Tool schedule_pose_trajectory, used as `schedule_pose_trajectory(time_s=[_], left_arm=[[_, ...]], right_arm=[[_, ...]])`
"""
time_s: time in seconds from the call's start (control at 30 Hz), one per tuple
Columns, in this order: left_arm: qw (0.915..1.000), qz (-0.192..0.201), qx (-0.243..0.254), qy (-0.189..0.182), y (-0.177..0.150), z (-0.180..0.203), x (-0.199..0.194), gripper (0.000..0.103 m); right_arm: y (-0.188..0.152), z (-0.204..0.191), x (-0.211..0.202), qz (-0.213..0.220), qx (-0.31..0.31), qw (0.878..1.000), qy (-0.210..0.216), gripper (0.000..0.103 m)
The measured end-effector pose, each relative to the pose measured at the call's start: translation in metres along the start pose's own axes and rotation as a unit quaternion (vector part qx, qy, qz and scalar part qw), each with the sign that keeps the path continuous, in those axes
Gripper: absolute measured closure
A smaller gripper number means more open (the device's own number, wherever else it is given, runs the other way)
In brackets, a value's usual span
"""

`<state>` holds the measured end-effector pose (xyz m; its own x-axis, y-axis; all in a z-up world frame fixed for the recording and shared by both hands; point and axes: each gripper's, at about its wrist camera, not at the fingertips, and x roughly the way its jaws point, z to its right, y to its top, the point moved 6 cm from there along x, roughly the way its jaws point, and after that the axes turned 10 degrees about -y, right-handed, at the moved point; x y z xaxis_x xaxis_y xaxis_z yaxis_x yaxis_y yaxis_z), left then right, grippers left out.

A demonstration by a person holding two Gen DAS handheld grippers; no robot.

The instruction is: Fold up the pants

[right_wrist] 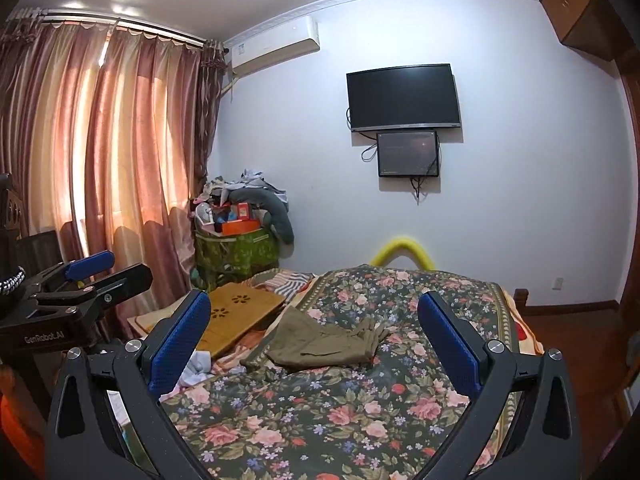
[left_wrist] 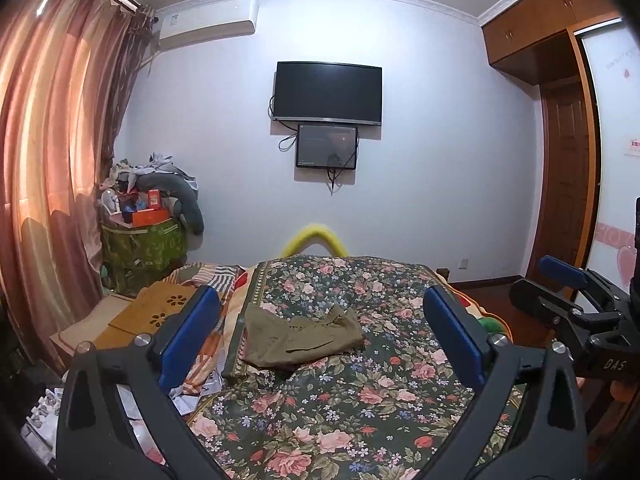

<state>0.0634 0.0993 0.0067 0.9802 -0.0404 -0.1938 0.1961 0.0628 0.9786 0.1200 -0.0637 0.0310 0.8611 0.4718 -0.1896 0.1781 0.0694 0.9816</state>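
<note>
1. Left wrist view: we see the olive pants (left_wrist: 302, 338) bunched on the floral quilt (left_wrist: 340, 420), long axis running left to right, the crumpled end toward the right.
2. We hold the left gripper (left_wrist: 320, 336) spread wide above the quilt, gripping nothing and touching nothing.
3. Our right gripper (right_wrist: 314, 340) is likewise wide apart and empty.
4. We cannot make out waistband or legs within the folds.

Small wall screen (left_wrist: 326, 146) text too tiny to read; right gripper (left_wrist: 568, 292) cut off at frame's right edge.
</note>
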Motion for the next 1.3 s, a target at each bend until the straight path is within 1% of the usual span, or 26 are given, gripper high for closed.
schedule_pose_trajectory(time_s=[0.77,1.13,1.3], left_arm=[[0.9998,-0.010,0.002,-0.019,-0.001,0.003,0.007,0.000],[0.9994,-0.017,-0.007,-0.030,-0.001,0.002,0.013,0.000],[0.9994,-0.015,-0.005,-0.030,-0.001,0.003,0.016,0.000]], right_arm=[[0.000,0.006,-0.001,-0.002,0.009,1.000,-0.007,0.000],[0.001,0.007,0.002,-0.005,0.014,1.000,-0.011,0.000],[-0.001,0.008,0.002,-0.006,0.018,1.000,-0.012,0.000]])
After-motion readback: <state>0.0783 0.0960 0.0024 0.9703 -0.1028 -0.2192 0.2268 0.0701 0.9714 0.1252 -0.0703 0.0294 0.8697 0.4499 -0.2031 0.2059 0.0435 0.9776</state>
